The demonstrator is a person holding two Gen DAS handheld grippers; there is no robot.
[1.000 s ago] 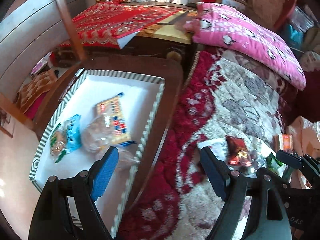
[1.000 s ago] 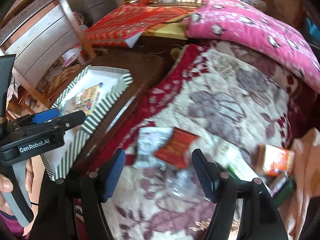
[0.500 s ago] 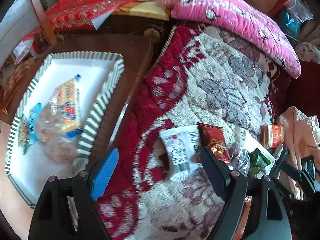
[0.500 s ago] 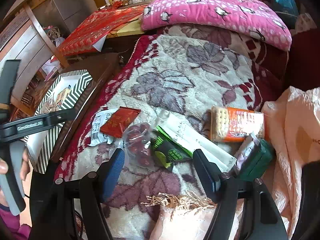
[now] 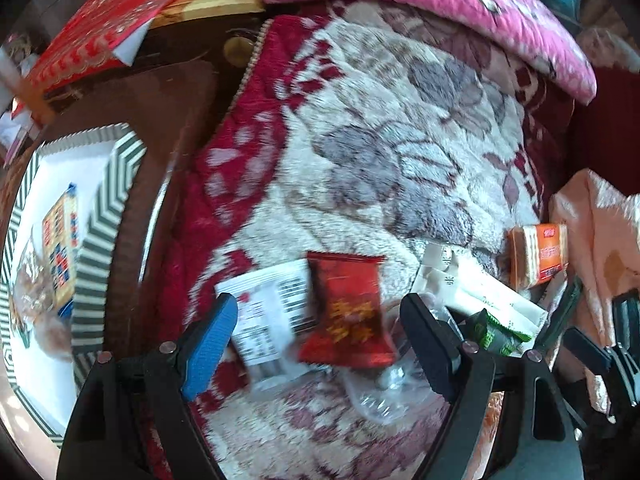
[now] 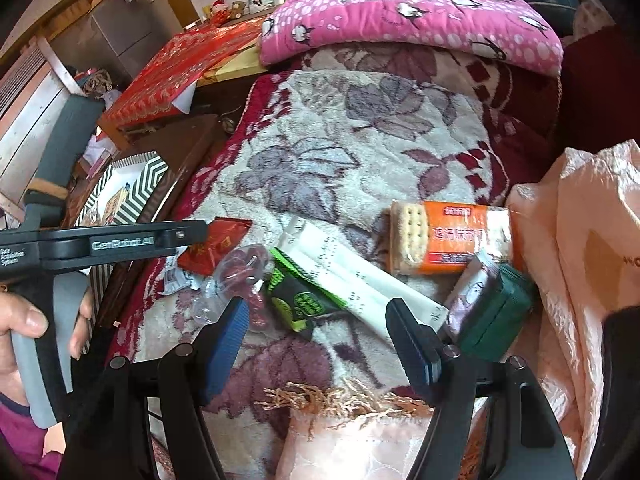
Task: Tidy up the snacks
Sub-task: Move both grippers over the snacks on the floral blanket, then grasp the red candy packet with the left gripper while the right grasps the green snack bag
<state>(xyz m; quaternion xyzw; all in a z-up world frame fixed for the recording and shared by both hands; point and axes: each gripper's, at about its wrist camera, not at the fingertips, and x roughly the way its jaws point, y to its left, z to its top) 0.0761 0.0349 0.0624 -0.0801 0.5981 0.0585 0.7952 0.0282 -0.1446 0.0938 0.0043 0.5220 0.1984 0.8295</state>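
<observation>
Snack packets lie in a row on a floral blanket (image 5: 380, 152). My left gripper (image 5: 320, 320) is open and empty, hovering over a red packet (image 5: 346, 312) and a white packet (image 5: 266, 320). My right gripper (image 6: 318, 326) is open and empty above a green-black packet (image 6: 298, 300) and a long white packet (image 6: 352, 280). An orange cracker pack (image 6: 448, 240), a dark green box (image 6: 496, 312) and a clear bag of red fruit (image 6: 240, 276) lie nearby. A striped box (image 5: 100, 216) at the left holds several snacks.
A brown wooden table (image 5: 160, 104) carries the striped box beside the bed. A pink pillow (image 6: 408, 12) lies at the blanket's far end. A peach plastic bag (image 6: 580, 248) sits at the right. A fringed peach cushion (image 6: 340, 440) lies under my right gripper.
My left gripper swung right from over the striped box to the red and white packets. My right gripper moved right along the snack row and closer to the green-black packet.
</observation>
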